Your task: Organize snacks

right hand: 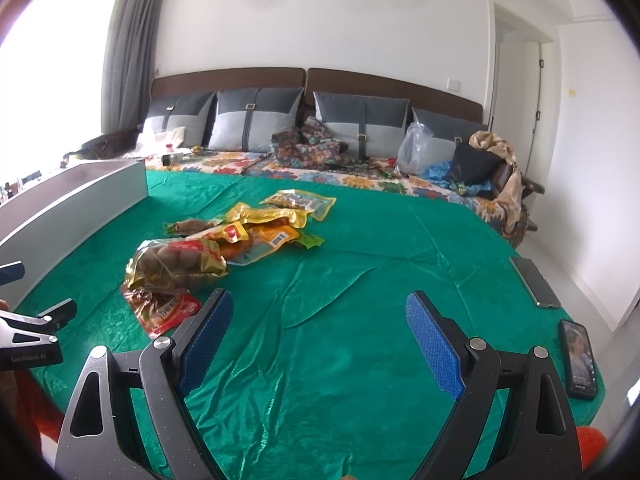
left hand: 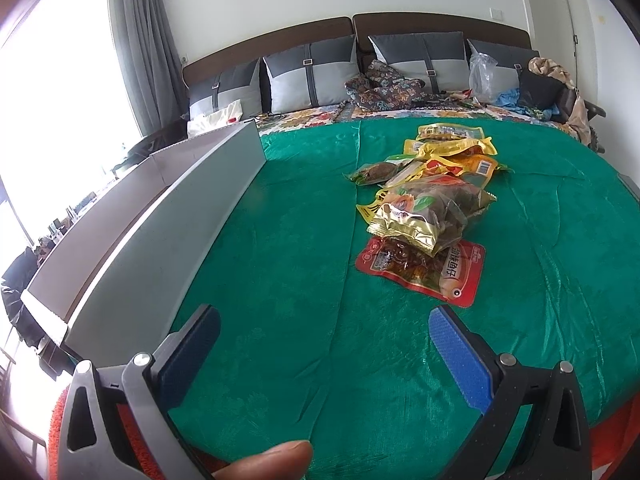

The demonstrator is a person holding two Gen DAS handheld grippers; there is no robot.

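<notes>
Several snack packets lie in a loose pile [left hand: 430,188] on the green bedspread [left hand: 280,280]. The nearest is a red packet [left hand: 424,270], with a gold bag [left hand: 424,216] lying partly on it. The pile also shows in the right wrist view [right hand: 224,244]. A long white box [left hand: 160,224] stands open along the left side; it also shows in the right wrist view [right hand: 76,200]. My left gripper [left hand: 324,324] is open and empty, short of the red packet. My right gripper [right hand: 320,312] is open and empty over bare cloth, right of the pile.
Two phones [right hand: 536,282] [right hand: 579,360] lie near the bed's right edge. Grey pillows [left hand: 312,74], patterned cloth, a plastic bag [left hand: 484,76] and clothes sit at the headboard. A window and curtain are on the left. The left gripper's body shows at the left edge [right hand: 36,332].
</notes>
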